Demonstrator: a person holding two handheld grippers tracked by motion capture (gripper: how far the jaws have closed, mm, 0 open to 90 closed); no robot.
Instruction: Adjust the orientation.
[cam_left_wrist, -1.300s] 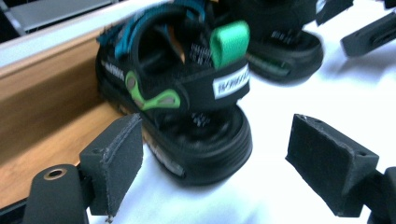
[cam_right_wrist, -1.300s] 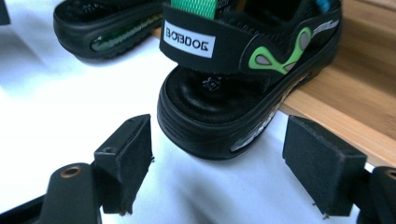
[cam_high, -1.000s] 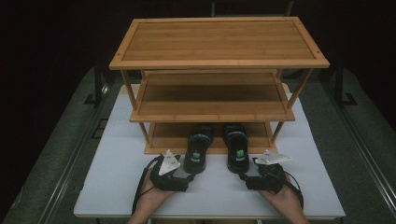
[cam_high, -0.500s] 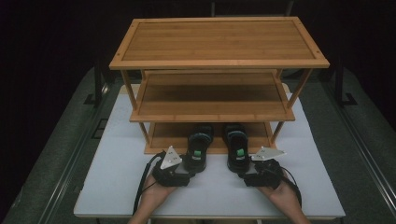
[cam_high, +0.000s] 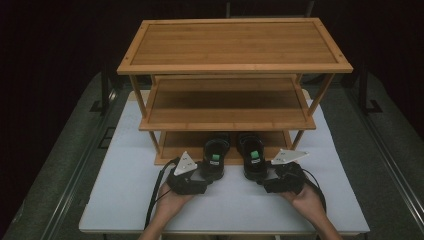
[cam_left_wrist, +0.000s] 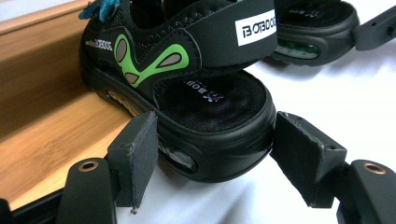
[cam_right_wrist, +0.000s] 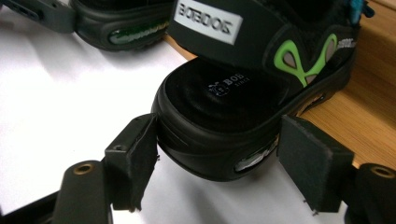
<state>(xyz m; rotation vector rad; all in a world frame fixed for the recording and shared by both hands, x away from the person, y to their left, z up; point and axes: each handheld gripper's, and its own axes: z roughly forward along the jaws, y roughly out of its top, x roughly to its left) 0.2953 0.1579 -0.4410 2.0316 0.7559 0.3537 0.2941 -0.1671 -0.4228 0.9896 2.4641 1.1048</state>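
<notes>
Two black shoes with green marks sit side by side at the front of the rack's bottom shelf (cam_high: 180, 142), toes in under the rack and heels sticking out over the white table (cam_high: 120, 200). The left shoe (cam_high: 215, 159) lies right in front of the left hand-held gripper (cam_high: 199, 176), and the right shoe (cam_high: 254, 161) lies right in front of the right hand-held gripper (cam_high: 269, 176). Each shoe is long from heel to toe, and that long line points straight away from its hand-held gripper, into the rack. In the left gripper view the heel (cam_left_wrist: 219, 135) sits between the two jaws; one pad looks like it touches, the other has a gap, so it is open around the heel. Its jaws have just been closing. In the right gripper view the heel (cam_right_wrist: 210, 140) is also between the jaws, which have just been closing a little, and they look loose, not squeezing. The middle shelf (cam_high: 227, 107) hangs low over the shoes, and the rack's front legs stand off to the sides.
</notes>
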